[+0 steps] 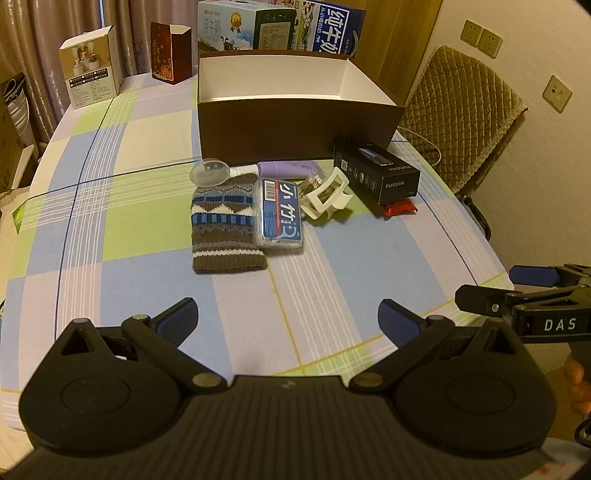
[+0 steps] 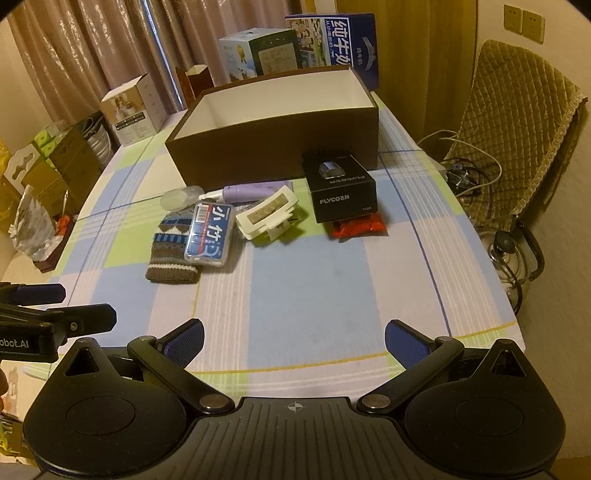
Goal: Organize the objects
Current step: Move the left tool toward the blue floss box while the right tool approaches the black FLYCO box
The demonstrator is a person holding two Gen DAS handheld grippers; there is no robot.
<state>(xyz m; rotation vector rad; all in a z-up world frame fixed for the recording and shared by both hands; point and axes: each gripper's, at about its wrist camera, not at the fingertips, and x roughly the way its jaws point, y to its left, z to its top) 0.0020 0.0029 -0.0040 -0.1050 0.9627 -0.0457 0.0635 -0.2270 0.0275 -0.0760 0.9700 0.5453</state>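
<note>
An open brown box [image 1: 295, 133] [image 2: 273, 147] with a white inside stands on the checked tablecloth. In front of it lie a knitted pouch [image 1: 225, 229] [image 2: 170, 251], a blue floss case [image 1: 279, 212] [image 2: 208, 234], a white hair claw [image 1: 327, 194] [image 2: 267, 214], a purple tube [image 1: 286, 169] [image 2: 255, 190], a black FLYCO box [image 1: 376, 173] [image 2: 341, 188] and a red packet [image 1: 400, 206] [image 2: 358, 227]. My left gripper [image 1: 288, 317] is open and empty above the near table edge. My right gripper [image 2: 293, 338] is open and empty, beside it.
Cartons [image 1: 280, 26] [image 2: 332, 40] stand behind the brown box, with smaller boxes [image 1: 92, 66] at the back left. A chair with a quilted cover [image 1: 461, 110] [image 2: 517, 129] stands to the right. Cables [image 2: 465, 170] lie by the chair.
</note>
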